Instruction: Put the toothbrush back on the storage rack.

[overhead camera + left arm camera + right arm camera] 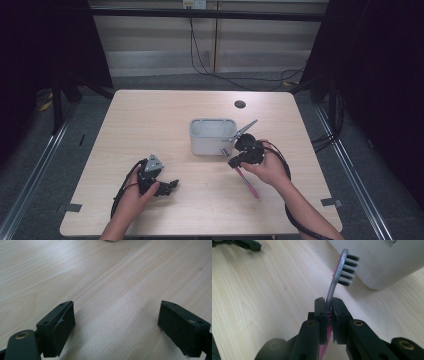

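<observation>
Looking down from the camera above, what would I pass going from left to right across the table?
Left gripper in the person's left hand, resting on the table → white container → right gripper, clamped on a pink and grey toothbrush.

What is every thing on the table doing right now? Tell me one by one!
Toothbrush: pinched at its neck, bristle head near the container, pink handle slanting down toward the table.
Right gripper: shut on the toothbrush.
Left gripper: open, nothing between its jaws, low over the table.
White container: upright on the table, open on top.
Table: bare pale wood.
</observation>
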Tool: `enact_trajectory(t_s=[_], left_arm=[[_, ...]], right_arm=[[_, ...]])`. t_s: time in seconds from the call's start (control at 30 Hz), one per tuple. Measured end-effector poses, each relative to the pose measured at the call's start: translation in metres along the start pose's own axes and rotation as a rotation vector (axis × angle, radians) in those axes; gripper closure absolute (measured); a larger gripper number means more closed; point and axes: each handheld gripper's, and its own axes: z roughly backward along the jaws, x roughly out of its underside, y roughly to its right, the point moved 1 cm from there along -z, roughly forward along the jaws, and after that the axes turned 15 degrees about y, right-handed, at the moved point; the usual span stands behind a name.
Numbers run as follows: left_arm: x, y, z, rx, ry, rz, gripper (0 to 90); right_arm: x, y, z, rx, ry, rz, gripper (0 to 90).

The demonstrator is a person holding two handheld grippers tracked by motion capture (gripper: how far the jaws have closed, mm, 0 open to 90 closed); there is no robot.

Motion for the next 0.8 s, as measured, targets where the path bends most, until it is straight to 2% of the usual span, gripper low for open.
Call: enact_trajectory(t_s=[0.2,0.4,0.57,0.8], left_arm=[[0.000,0.000,0.000,0.000,0.000,0.000,13.7],[0.000,0.000,0.000,0.000,0.000,0.001,13.7],[0.000,0.000,0.000,-0.001,0.000,0.000,13.7],[0.000,0.000,0.000,0.000,0.000,0.001,13.7]], right_arm=[[-0.004,0.001,0.009,0.006,0.047,0.004,83.8],[-0.007,0.004,0.021,0.007,0.111,-0.013,83.8],[-0.009,0.004,0.025,0.011,0.131,-0.010,83.7],[-0.013,0.004,0.033,0.013,0.200,-0.007,83.7]])
